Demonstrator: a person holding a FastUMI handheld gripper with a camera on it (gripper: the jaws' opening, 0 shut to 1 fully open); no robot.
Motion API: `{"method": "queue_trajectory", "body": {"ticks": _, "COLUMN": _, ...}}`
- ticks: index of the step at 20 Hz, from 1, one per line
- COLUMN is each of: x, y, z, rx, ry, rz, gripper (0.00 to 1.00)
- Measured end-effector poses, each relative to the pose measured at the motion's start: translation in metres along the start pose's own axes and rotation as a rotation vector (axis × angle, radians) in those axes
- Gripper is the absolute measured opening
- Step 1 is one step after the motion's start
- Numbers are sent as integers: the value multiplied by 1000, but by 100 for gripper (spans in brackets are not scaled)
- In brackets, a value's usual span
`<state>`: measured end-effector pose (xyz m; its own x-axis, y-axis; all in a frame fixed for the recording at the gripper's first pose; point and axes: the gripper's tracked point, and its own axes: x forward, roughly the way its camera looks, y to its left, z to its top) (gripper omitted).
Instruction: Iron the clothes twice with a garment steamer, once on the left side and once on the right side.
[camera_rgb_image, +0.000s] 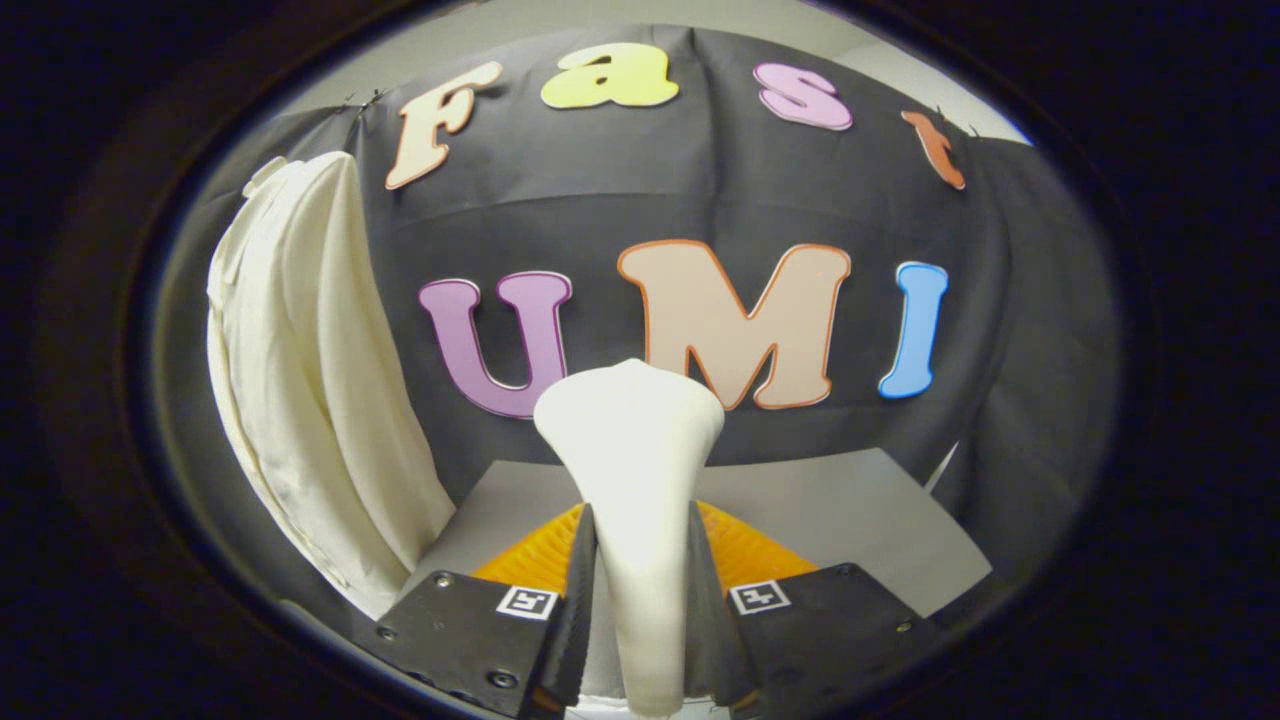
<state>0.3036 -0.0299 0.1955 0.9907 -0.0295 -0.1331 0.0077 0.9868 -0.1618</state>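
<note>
My gripper (641, 540) is shut on the white garment steamer (633, 470), both fingers pressing on its slim neck. The steamer's wide head flares out just ahead of the fingertips and points at the booth's back wall. A white garment (310, 380) hangs off to the left of the fingers, draped in long folds against the black cloth. The steamer head is apart from the garment, well to its right.
A grey tabletop (850, 500) lies below and beyond the fingers. An orange ribbed thing (745, 550) sits on it right under the steamer, mostly hidden by the fingers. Black cloth walls close the booth at the back and right.
</note>
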Motion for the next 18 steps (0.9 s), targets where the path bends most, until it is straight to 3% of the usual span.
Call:
{"method": "queue_trajectory", "body": {"ticks": 4, "x": -48, "y": 6, "z": -3, "rx": 3, "ry": -42, "rz": -67, "gripper": 48}}
{"method": "queue_trajectory", "body": {"ticks": 7, "x": -77, "y": 27, "z": -21, "rx": 81, "ry": -32, "rz": -47, "gripper": 47}}
{"method": "queue_trajectory", "body": {"ticks": 12, "x": -118, "y": 64, "z": -35, "rx": 93, "ry": -89, "rz": -66, "gripper": 46}}
{"method": "queue_trajectory", "body": {"ticks": 18, "x": -163, "y": 142, "z": -18, "rx": 138, "ry": -178, "rz": -14, "gripper": 44}}
